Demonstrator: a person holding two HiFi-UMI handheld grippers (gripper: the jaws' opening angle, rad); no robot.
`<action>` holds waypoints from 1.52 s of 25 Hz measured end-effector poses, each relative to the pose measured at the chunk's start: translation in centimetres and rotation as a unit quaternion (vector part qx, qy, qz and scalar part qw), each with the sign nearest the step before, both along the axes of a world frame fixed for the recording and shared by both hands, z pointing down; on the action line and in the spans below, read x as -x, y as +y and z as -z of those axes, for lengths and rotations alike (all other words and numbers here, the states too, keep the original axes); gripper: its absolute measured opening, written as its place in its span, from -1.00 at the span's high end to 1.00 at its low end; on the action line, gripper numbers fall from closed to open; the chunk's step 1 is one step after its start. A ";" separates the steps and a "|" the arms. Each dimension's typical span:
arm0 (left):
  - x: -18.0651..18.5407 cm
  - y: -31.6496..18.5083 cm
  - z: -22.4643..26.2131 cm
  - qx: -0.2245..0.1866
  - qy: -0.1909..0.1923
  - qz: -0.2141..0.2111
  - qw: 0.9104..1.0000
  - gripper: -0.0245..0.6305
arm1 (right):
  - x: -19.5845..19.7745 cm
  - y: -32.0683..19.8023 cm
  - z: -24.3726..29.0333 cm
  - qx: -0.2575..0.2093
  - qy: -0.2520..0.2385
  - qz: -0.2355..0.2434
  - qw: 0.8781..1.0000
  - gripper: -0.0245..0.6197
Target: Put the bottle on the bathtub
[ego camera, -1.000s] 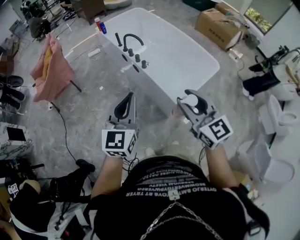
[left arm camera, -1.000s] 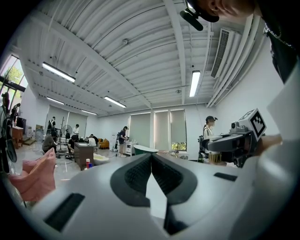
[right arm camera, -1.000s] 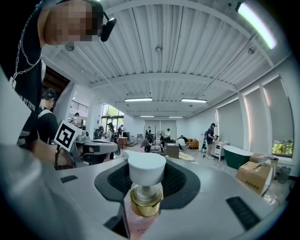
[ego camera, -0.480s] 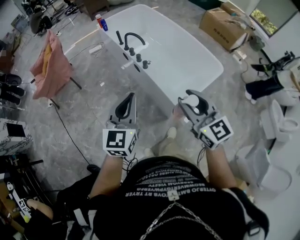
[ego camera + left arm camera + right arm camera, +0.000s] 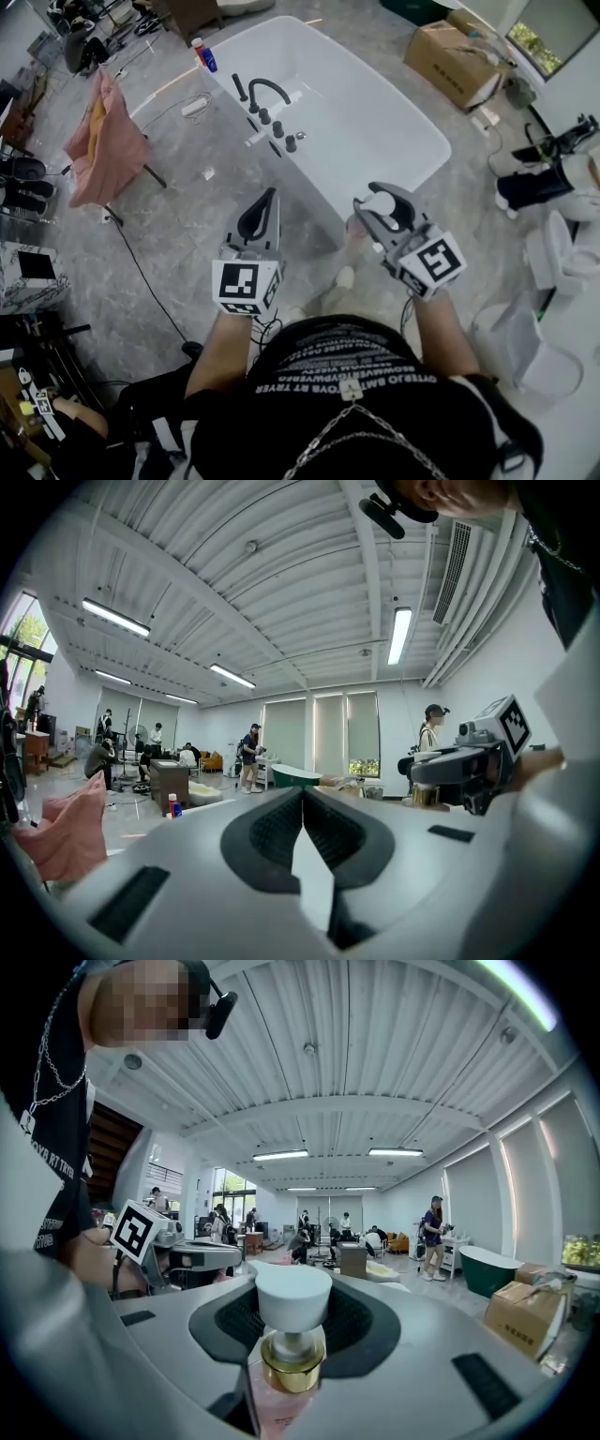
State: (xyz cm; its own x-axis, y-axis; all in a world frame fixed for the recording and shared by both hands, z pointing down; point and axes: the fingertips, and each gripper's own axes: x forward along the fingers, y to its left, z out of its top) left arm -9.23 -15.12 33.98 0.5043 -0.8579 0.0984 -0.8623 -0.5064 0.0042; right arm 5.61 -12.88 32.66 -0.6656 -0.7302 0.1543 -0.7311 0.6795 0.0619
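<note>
One right gripper clamps a pink, gold-collared bottle.

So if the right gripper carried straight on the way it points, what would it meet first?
The right gripper would probably meet the white bathtub at its near end first; depth is unclear.

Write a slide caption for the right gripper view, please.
Right gripper shut on a white-capped pink pump bottle, held upright.

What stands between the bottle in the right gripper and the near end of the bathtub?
Nothing visible does. Only bare floor lies between the bottle, held in the right gripper, and the bathtub's near end. The black faucet stands farther along its rim, aside from the path.
</note>
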 end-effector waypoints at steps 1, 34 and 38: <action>0.0 0.0 0.0 0.000 0.001 0.000 1.000 0.92 | 0.1 0.0 0.1 -0.002 0.002 0.001 1.000 0.49; -7.1 -10.5 -2.1 0.019 -0.015 0.125 0.992 0.92 | -6.7 -14.0 -2.0 0.003 -0.019 0.143 0.990 0.49; -7.2 -11.2 -1.4 0.012 -0.030 0.140 0.990 0.92 | -7.5 -15.1 -2.5 0.012 -0.022 0.139 0.990 0.49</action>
State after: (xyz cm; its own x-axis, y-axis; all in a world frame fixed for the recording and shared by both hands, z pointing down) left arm -1.99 -26.27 35.37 0.2405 -0.9601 0.1428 -0.9677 -0.2487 -0.0422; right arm 13.13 -27.98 35.15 -0.8472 -0.5138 0.1349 -0.5167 0.8560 0.0151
